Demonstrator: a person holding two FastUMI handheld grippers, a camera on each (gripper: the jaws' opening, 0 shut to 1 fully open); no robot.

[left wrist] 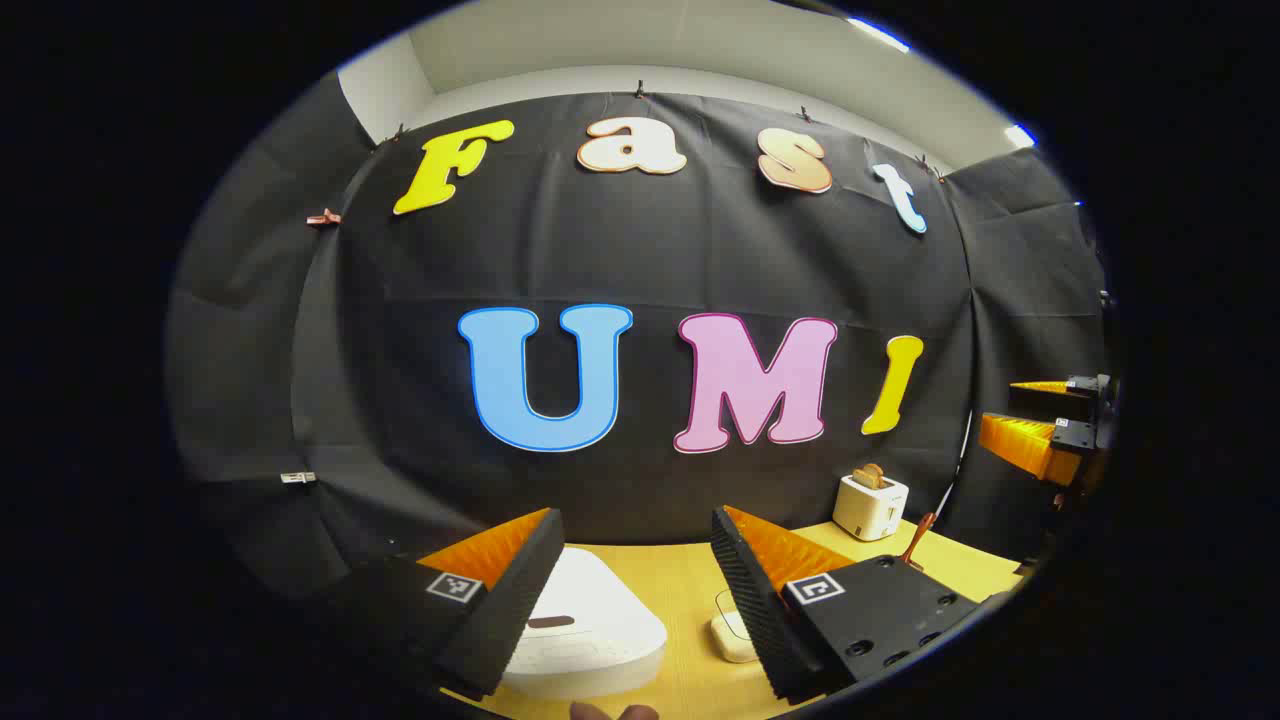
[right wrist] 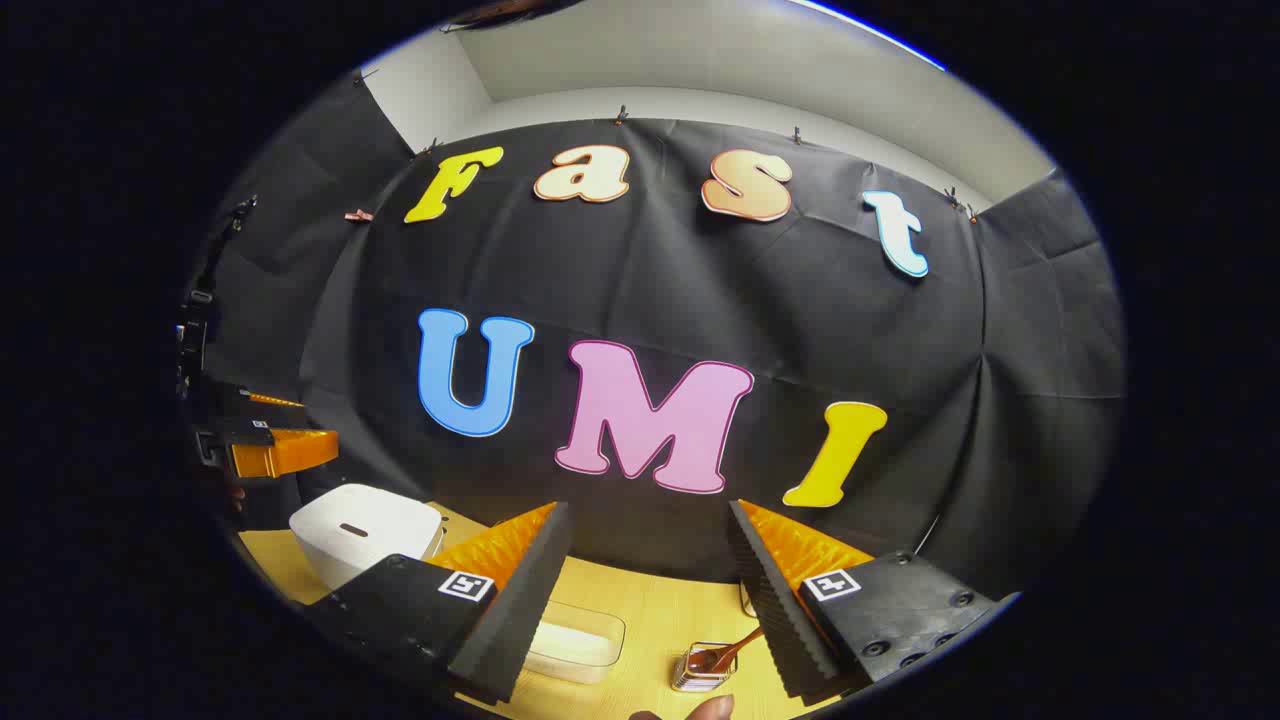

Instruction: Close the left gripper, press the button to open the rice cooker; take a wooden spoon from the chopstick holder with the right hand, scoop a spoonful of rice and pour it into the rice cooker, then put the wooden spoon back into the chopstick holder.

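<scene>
- Left gripper (left wrist: 636,560): jaws spread wide, grasping nothing. It hangs above the table (left wrist: 690,600), pointed at the back wall more than at the work below.
- Rice cooker (left wrist: 580,625): white, lid down, standing on the table directly below and slightly ahead of the left gripper, partly behind its left finger. A dark slot on the lid (left wrist: 550,621) faces up; I judge this to be the release button, though I cannot confirm it.
- Deciding relation: the button lies downward and a little left of the gap between the fingers. The task calls for the jaws to be clenched first, not yet done, and then a press downward.
- Right gripper (right wrist: 648,565): also released and empty, held above the table.
- Holder (right wrist: 703,668) with the wooden spoon (right wrist: 728,648): below the right gripper, toward its right finger. The spoon handle leans up and to the right.
- Clear container of rice (right wrist: 575,640): just left of the holder, under the left finger.
- The left hand is the nearer to the rice cooker and the right to the holder.
- A toaster (left wrist: 870,505) stands at the back, well apart.
</scene>
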